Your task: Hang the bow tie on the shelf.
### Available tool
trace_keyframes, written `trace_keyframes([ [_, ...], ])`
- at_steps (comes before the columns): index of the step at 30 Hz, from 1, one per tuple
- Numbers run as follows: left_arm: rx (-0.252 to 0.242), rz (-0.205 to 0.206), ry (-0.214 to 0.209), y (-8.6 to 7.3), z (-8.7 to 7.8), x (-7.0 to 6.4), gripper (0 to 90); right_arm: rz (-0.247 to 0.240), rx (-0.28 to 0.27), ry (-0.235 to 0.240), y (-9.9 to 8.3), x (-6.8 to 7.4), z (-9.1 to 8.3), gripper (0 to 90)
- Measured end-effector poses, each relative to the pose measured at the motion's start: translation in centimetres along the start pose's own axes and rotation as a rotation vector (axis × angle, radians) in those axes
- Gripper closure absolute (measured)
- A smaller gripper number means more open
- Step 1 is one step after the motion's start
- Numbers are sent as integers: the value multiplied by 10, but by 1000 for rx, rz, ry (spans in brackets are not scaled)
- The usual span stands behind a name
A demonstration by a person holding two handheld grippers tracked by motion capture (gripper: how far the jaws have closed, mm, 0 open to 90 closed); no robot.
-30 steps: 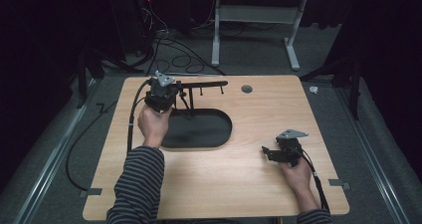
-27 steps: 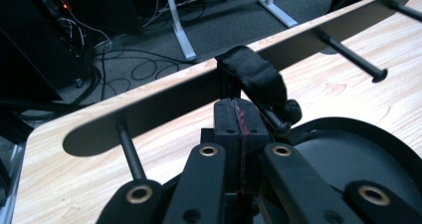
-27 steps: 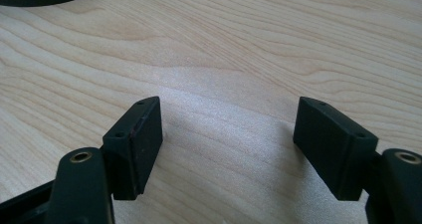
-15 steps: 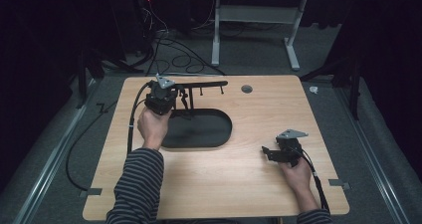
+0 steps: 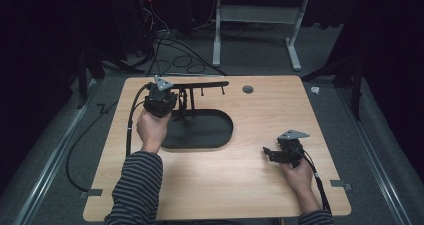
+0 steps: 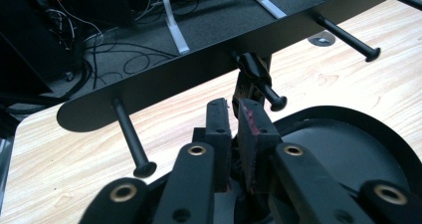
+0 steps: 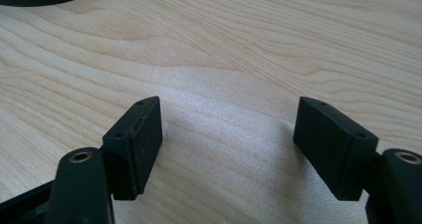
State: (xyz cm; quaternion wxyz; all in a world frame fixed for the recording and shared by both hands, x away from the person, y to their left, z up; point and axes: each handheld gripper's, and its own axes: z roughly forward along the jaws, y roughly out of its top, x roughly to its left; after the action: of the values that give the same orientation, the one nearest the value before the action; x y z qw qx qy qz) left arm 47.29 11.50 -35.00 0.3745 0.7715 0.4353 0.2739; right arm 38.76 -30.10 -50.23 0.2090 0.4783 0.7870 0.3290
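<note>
Left gripper (image 6: 233,134) at the black rack (image 5: 200,85)
Its jaws were nearly closed, holding nothing; right gripper (image 7: 226,149) stood wide, far from the rack. A push could tip it.

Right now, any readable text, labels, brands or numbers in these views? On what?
None: no readable text or numbers.
Black peg rack: plain, unmarked.
Oval base: plain.
Left gripper and right gripper: no print on the jaws, just screws and brass rivets.
Wooden table: grain only.

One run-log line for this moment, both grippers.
left gripper: jaws nearly shut, at black metal peg rack | right gripper: open, low over light wooden table
</note>
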Motion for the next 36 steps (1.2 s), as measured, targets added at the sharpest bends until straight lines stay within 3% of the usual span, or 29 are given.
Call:
trace_keyframes([
  [9, -11, -18, -42, -5, -9, 1, 760, 0, 0, 0, 0, 0, 0, 284],
  [22, -19, 2, -31, -11, -27, 1, 676, 1, 0, 0, 0, 0, 0, 284],
  [36, -40, -30, -40, -23, -40, 5, 627, 0, 0, 0, 0, 0, 0, 284],
])
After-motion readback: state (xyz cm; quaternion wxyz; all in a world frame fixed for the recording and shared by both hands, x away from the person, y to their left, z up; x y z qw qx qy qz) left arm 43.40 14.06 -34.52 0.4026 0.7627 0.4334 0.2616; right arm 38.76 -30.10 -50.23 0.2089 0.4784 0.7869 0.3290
